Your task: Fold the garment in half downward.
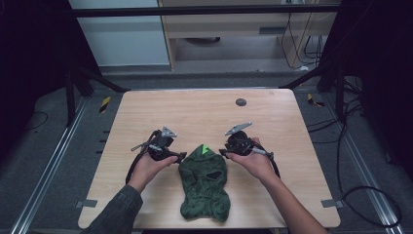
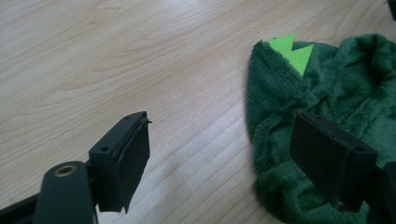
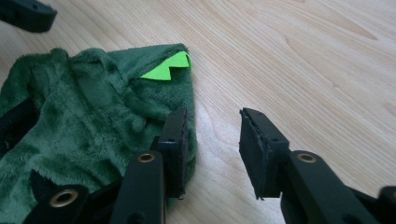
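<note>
On the left of the wooden table [image 1: 146, 105], the left gripper [image 1: 181, 156] sits in the person's left hand [image 1: 148, 168], its tips pointing toward the green fleece garment [image 1: 204, 187]. In the left gripper view its two black jaws stand wide apart with bare wood between them; one jaw hangs over the edge of the fleece, and nothing is gripped.

The garment lies flat on the near middle of the table, between the two hands, dark green and fluffy, with dark openings in it. Its far end comes to a point that carries a bright green zigzag piece [image 1: 206, 149].

Just right of that pointed end, the right gripper [image 1: 222, 152] is held in the right hand [image 1: 255, 163] and aims back at the fleece. In the right gripper view its jaws are partly open, narrower than the left pair. One jaw rests at the garment's edge and the other stands over bare wood, with only table in the gap, so it holds nothing

Farther back on the table is a small dark round disc [image 1: 240, 102]
</note>
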The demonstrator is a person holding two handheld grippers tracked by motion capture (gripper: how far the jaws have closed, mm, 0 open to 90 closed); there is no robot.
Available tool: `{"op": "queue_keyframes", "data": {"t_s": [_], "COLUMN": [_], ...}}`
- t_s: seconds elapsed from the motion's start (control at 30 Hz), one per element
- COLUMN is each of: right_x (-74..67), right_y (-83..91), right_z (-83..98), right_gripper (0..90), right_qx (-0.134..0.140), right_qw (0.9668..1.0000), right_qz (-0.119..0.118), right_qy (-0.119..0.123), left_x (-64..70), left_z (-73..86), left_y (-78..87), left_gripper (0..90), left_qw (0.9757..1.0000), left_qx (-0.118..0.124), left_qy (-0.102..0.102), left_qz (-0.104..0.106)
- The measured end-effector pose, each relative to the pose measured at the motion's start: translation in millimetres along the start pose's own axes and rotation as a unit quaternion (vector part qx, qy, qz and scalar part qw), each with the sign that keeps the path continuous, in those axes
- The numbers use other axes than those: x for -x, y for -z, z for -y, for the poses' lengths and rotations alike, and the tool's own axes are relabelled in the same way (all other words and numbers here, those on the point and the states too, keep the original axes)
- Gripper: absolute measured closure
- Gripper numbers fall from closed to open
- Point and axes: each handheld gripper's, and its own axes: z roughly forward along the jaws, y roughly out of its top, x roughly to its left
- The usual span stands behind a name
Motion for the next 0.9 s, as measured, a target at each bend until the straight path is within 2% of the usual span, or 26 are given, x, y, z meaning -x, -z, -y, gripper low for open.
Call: {"op": "queue_keyframes", "data": {"t_s": [0.07,0.1,0.2,0.23,0.33,0.43,0.6,0.67,0.8,0.9], "right_x": [0.3,-0.4,-4.6,-5.9,-8.4,-9.2,-8.8,-11.3,-16.6,-18.7], "right_y": [-1.3,-1.8,-2.7,-3.6,-8.5,-15.5,-25.9,-28.4,-30.5,-30.4], "right_z": [0.2,0.2,0.4,0.9,2.7,4.2,4.8,5.0,6.4,7.1], "right_gripper": [61.2,61.2,62.7,63.7,64.3,62.5,61.4,61.1,59.2,59.2], "right_qx": [-0.001,-0.001,-0.005,-0.007,-0.013,-0.021,-0.031,-0.034,-0.044,-0.049], "right_qw": [1.0,0.9999,1.0,1.0,0.9999,0.9997,0.9994,0.9993,0.9988,0.9984], "right_qz": [-0.005,-0.006,-0.005,-0.006,-0.01,-0.009,-0.015,-0.016,-0.008,-0.001], "right_qy": [-0.006,-0.008,0.0,0.002,0.004,0.005,-0.01,-0.002,0.019,0.026], "left_x": [1.3,1.4,3.7,4.6,7.3,5.9,4.5,6.6,7.2,7.4], "left_z": [-0.6,-0.5,0.8,1.3,4.5,8.4,13.5,14.6,16.1,17.2], "left_y": [-3.9,-5.5,-10.6,-11.3,-13.3,-18.4,-24.8,-25.8,-27.1,-28.3], "left_gripper": [17.4,17.7,19.7,20.4,22.9,24.1,29.6,32.3,35.5,38.1], "left_qw": [0.9999,0.9999,0.9998,0.9996,0.9996,0.9995,0.9991,0.999,0.9989,0.9987], "left_qx": [-0.007,-0.01,-0.016,-0.022,-0.021,-0.028,-0.037,-0.037,-0.04,-0.042], "left_qy": [-0.008,-0.005,-0.006,-0.012,-0.012,-0.014,-0.008,-0.017,-0.013,-0.013], "left_qz": [0.002,0.002,0.007,0.008,0.015,0.011,0.017,0.015,0.02,0.023]}}
